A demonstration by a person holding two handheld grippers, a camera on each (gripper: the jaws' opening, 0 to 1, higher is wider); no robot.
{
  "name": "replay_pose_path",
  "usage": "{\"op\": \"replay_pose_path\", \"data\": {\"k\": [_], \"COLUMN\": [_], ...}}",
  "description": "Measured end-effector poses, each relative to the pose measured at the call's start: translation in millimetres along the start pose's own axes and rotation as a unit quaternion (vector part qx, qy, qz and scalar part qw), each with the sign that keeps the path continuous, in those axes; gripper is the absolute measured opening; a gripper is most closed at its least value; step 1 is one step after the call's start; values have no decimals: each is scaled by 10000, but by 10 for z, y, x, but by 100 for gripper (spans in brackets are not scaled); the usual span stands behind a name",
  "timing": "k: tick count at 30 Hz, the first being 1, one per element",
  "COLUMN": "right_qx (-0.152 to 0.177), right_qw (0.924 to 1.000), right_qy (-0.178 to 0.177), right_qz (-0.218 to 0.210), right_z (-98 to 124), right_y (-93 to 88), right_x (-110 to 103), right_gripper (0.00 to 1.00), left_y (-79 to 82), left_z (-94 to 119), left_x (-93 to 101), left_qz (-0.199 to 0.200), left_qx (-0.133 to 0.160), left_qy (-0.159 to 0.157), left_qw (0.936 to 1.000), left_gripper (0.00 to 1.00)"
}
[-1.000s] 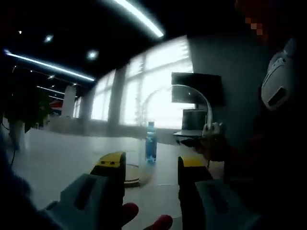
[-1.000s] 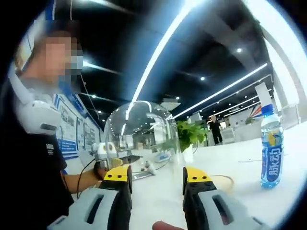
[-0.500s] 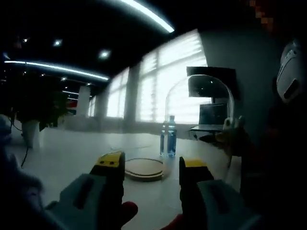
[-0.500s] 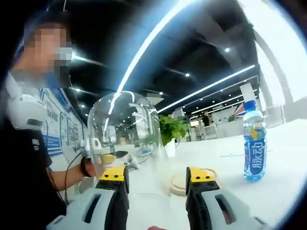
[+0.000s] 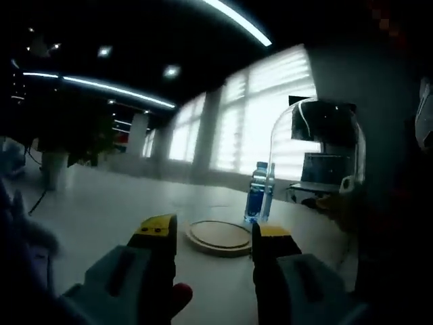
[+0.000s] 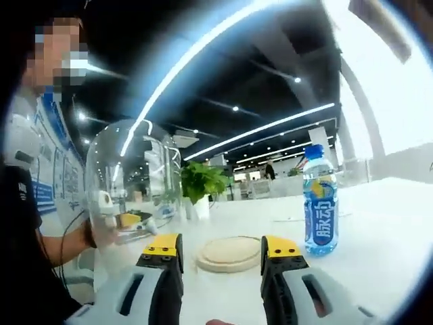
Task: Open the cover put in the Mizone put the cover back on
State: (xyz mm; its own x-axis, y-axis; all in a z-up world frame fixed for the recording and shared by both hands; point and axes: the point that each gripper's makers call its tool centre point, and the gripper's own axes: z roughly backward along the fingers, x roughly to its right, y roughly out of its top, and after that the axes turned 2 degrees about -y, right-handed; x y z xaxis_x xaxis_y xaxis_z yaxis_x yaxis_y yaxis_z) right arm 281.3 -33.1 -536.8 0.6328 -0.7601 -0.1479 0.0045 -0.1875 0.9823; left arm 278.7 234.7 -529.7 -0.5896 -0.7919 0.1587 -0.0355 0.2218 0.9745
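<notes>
Counted plainly: one Mizone bottle point(image 6: 319, 201), one round wooden base point(image 6: 230, 252), one clear dome cover point(image 6: 132, 181), two tongs.

On the right gripper view the bottle stands upright on the pale surface point(image 6: 379, 230), blue cap on top, off to the right of the wooden base and apart from it. The base lies flat and bare, straight ahead between the yellow-tipped jaws of the right tongs point(image 6: 221, 245). Those jaws stand apart with nothing between them. The dome is lifted off the base, to its left, with a person's hand point(image 6: 101, 233) at its lower edge; whether it rests on the surface or hangs above it I cannot tell. A potted plant point(image 6: 199, 186) stands farther back behind the base.

On the left gripper view the same three things show from the other side: the wooden base point(image 5: 220, 237) ahead of the left tongs point(image 5: 213, 232), the bottle point(image 5: 258, 192) upright just beyond the base's far edge, and the dome point(image 5: 318, 159) to the right, off the base. The left tongs' jaws are likewise spread wide and hold nothing.

Open surface runs wide to the left of the base in the left gripper view, and to the right of the bottle in the right gripper view.
</notes>
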Motion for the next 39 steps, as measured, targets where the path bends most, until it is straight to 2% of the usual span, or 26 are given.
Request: {"op": "replay_pose_path", "data": {"k": [3,5,6,7,9,11,15,19,22,24,28,30,31,39], "right_qx": [22,-42,-42,-94,-95,-50,-167,-274,-397,-396,-463,-494,-495,-518], "right_qw": [9996,9988,9983,9981,9980,9975,9954,9916,9872,9867,9853,9843,9838,9824], "right_qy": [-270,-481,-564,-545,-554,-657,-886,-1077,-1236,-1248,-1266,-1267,-1266,-1211], "right_qz": [-38,70,103,270,280,274,328,657,923,964,1046,1121,1168,1322], "right_z": [4,2,3,0,-1,8,34,61,75,77,71,66,63,67], "right_y": [-28,-77,-92,-118,-143,-144,-208,-248,-283,-294,-344,-351,-354,-379], "right_x": [105,187,217,219,213,251,358,443,503,512,537,539,536,518], "right_gripper": [35,30,27,22,16,15,15,15,15,15,15,15,14,12], "left_y": [14,11,3,-10,-32,-80,-150,-233,-236,-267,-340,-390,-411,-481], "left_z": [-20,-27,-36,-40,-48,-63,-123,-206,-256,-302,-385,-419,-447,-494], "left_x": [-17,-21,-67,-102,-141,-161,-119,-156,-124,-61,-72,-52,-74,-2], "left_qz": [118,121,138,86,-3,73,-151,-479,-495,-447,-660,-675,-556,-797], "left_qx": [81,93,98,77,50,-21,-145,-340,-274,-347,-520,-633,-686,-561], "left_qy": [81,77,178,287,430,426,260,186,19,-201,-367,-456,-401,-589], "left_qw": [9999,9999,9997,9995,9991,9991,9994,9981,9984,9982,9958,9947,9953,9935], "left_gripper": [36,34,34,32,27,19,18,22,19,15,6,6,6,13]}}
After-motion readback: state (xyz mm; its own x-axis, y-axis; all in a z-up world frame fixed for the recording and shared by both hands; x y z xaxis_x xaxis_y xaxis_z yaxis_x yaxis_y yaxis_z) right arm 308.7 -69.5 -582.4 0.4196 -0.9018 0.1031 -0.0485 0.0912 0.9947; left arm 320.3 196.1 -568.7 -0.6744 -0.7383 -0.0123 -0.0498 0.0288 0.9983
